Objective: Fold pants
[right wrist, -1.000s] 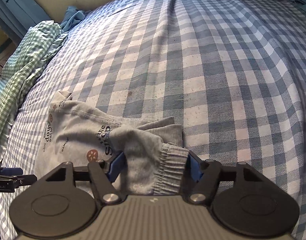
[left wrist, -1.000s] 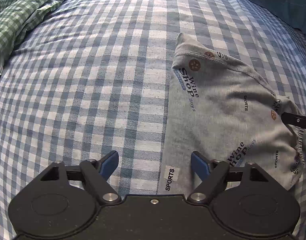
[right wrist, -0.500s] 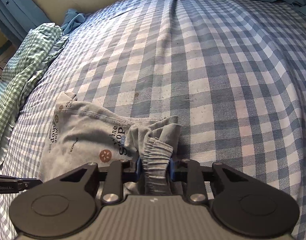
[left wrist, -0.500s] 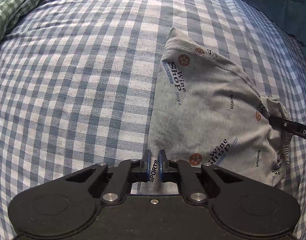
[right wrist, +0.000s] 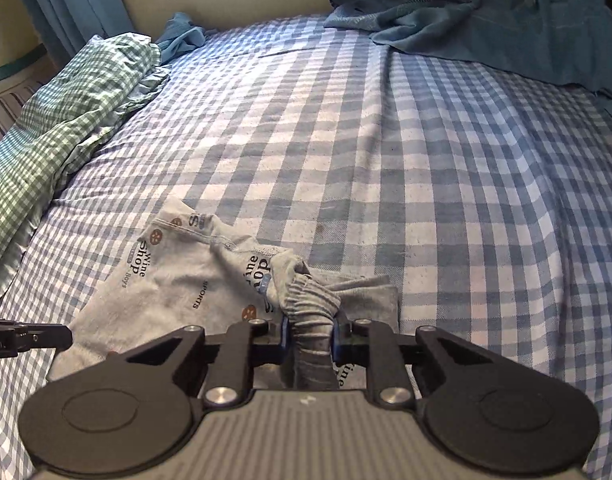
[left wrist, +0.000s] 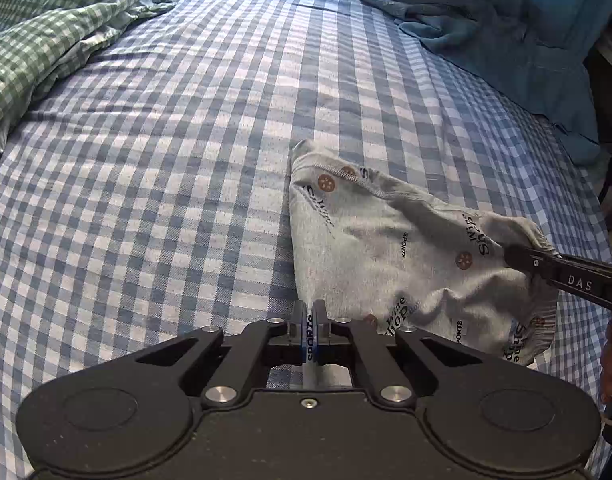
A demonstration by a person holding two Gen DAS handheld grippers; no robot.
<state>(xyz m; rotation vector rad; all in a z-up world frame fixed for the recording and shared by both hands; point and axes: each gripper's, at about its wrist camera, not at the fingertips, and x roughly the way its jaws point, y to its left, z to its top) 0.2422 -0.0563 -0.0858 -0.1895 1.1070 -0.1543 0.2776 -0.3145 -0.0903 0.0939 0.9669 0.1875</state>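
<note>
Grey printed pants [left wrist: 386, 248] lie folded on a blue-and-white checked bed. My left gripper [left wrist: 309, 320] is shut on the near left edge of the pants, by the word SPORTS. My right gripper [right wrist: 308, 326] is shut on the bunched elastic waistband of the pants [right wrist: 177, 280]. In the left wrist view the right gripper [left wrist: 518, 256] shows as a black finger on the pants' right corner. In the right wrist view the left gripper's finger [right wrist: 29, 338] shows at the left edge. Both held edges are raised off the bed.
A green checked duvet [left wrist: 45, 32] is piled along the bed's left side, also in the right wrist view [right wrist: 57, 112]. Dark blue bedding [left wrist: 526, 40] lies at the far right, also in the right wrist view [right wrist: 486, 16]. The checked sheet [right wrist: 426, 160] stretches ahead.
A second ago both grippers were open around the pants' edges. Both have closed on the cloth and lifted, and both cameras now look farther up the bed.
</note>
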